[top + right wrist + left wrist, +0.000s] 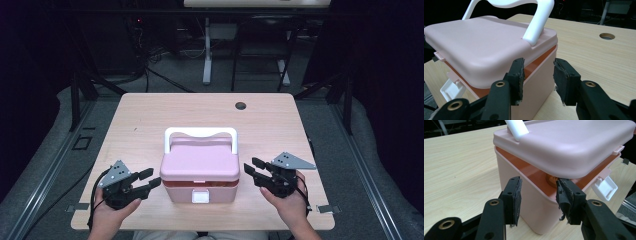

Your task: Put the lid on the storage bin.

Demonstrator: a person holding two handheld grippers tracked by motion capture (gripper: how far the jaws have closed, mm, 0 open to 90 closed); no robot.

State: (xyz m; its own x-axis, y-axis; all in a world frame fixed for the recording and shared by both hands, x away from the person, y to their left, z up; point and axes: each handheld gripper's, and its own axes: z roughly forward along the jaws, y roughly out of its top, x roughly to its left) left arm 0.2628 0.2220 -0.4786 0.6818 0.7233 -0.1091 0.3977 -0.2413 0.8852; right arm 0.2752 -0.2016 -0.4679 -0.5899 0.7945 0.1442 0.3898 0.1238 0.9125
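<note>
Your pink lunch box (199, 170) sits near the front edge of the wooden table (140, 115), midway between your two hands. It is a squarish box with rounded corners: pale pink body, a slightly deeper pink lid (574, 142), and a white carry handle (200, 134) standing over the far side of the lid. The lid sits raised a little off the body, so an orange inner rim (534, 176) shows in the gap. The white front latch (200, 197) hangs flipped open on the side facing you. In the left gripper view a small round tan thing shows just under the lid edge, possibly a hinge or a stud. Your left gripper (149, 180) has its jaws spread, holding nothing, just beside the box's left corner. Your right gripper (254, 167) is also parted and empty, close to the box's right side
</note>
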